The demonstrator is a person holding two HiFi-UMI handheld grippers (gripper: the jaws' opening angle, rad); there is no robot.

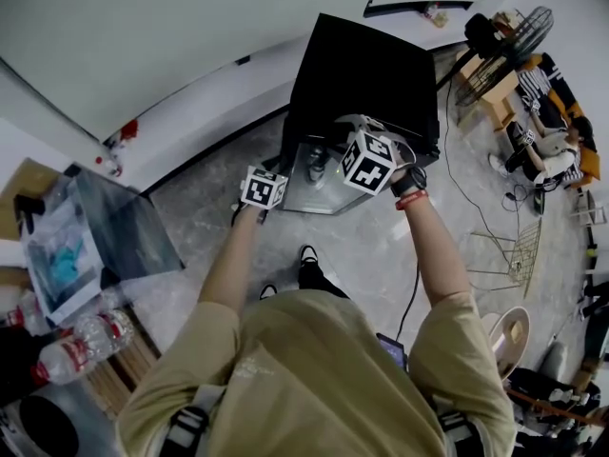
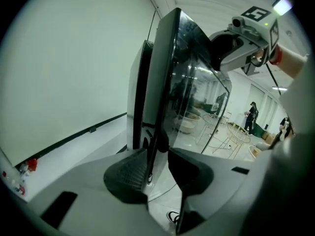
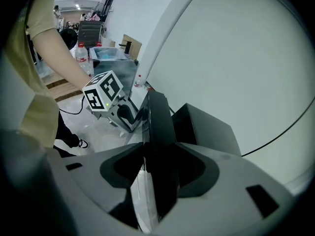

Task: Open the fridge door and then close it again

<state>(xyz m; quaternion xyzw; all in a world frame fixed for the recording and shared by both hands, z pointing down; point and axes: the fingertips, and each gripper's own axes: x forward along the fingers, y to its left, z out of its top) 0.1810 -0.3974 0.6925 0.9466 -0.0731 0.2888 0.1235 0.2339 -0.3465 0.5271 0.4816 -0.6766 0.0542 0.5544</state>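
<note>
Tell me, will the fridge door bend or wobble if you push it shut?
Probably not: the fridge door looks like stiff glass in a black frame, so it should swing as one piece. Its shiny face may be slippery. Being glass, it could crack if slammed.

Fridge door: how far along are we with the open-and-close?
Done: the fridge door stands ajar from the cabinet. In hand: left claw and right claw both clamp its edge. Remaining: shutting it flush; whether this is the opening or closing swing, I cannot tell.
</note>
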